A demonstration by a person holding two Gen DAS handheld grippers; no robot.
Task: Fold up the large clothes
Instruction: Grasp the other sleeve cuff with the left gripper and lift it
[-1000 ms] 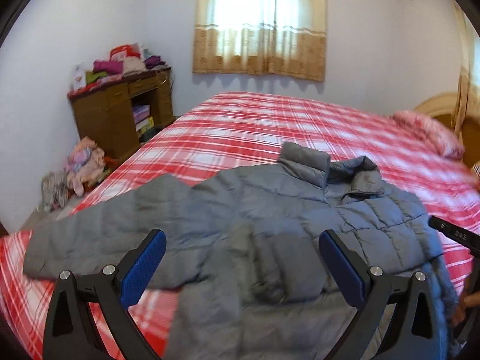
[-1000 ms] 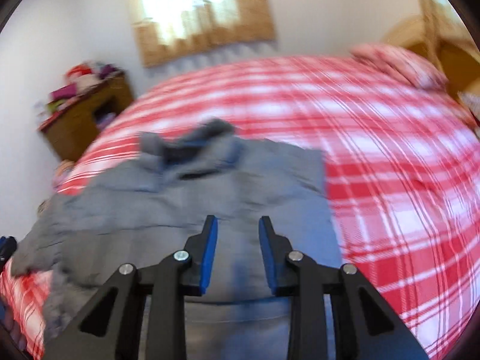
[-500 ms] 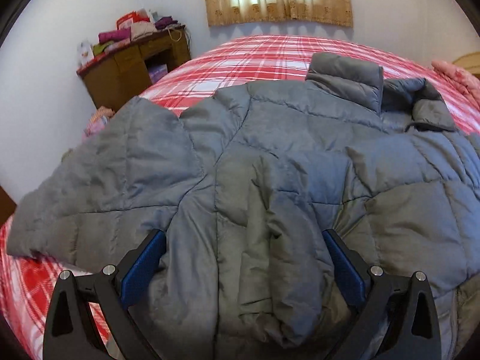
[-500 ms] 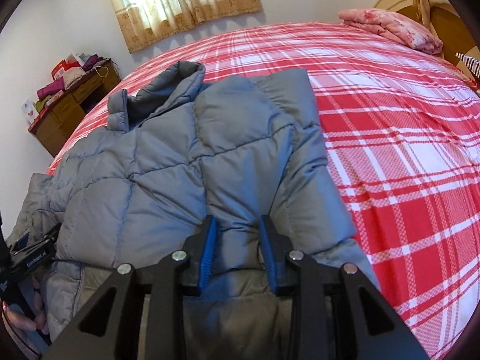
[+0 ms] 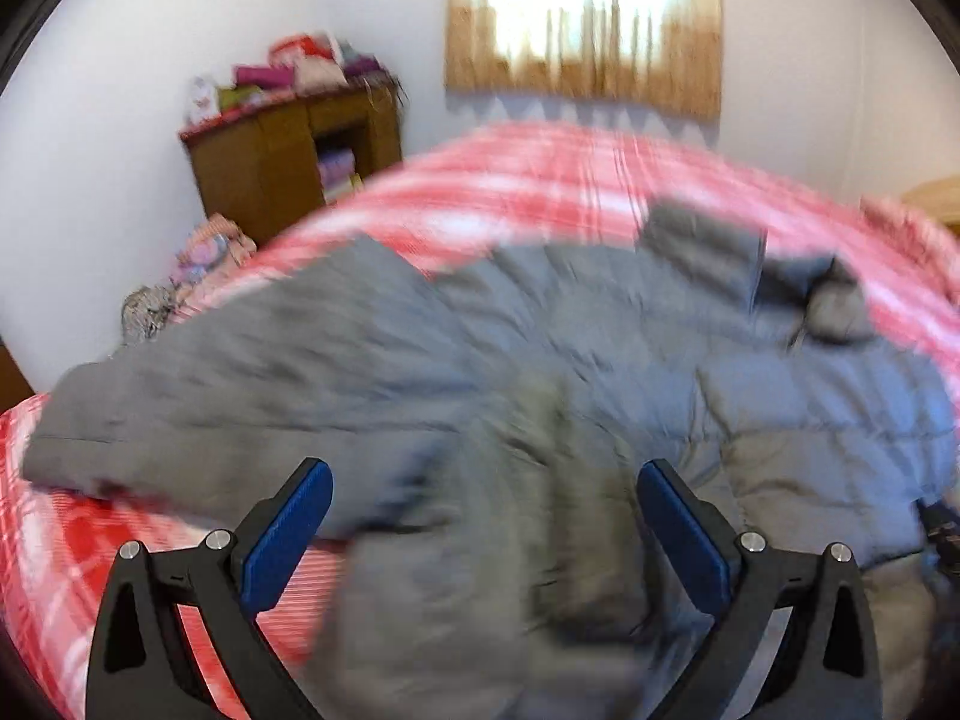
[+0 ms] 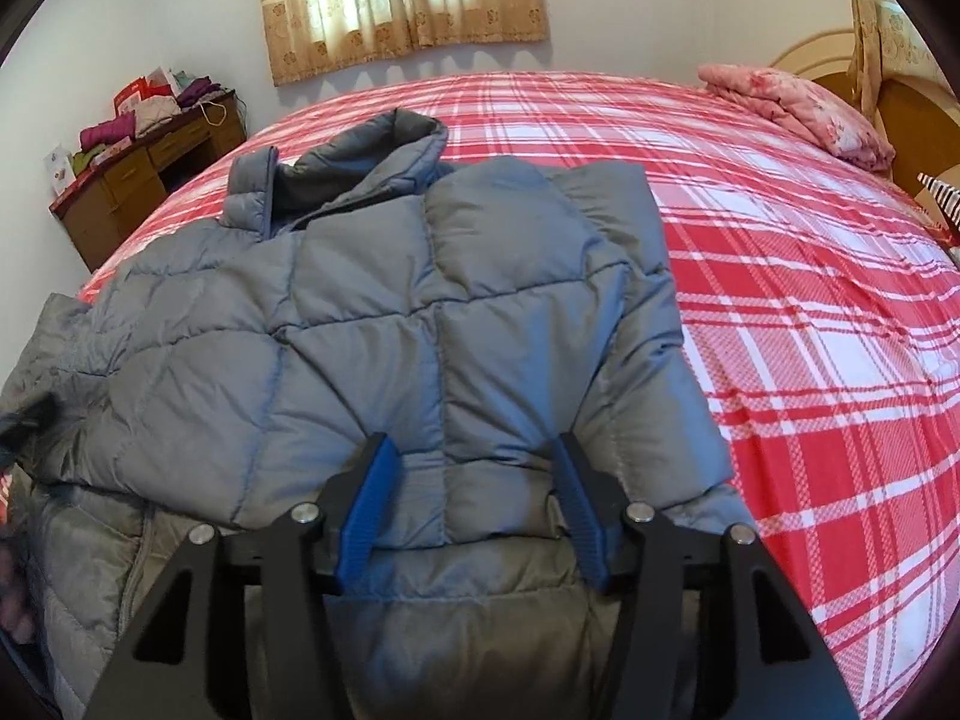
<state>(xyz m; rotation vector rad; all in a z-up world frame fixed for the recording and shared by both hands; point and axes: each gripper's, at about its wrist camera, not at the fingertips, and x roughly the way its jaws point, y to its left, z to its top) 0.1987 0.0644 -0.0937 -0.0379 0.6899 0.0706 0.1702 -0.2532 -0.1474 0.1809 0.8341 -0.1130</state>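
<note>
Plaid bed, pink pillow, wooden cabinet, curtain.

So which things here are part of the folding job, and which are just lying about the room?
Part of the job:
- grey jacket
- bed it lies on
- left gripper, jaws wide open
- right gripper, jaws open

Lying about:
- pink pillow
- desk with piled clothes
- curtain
- bundle on floor
</note>
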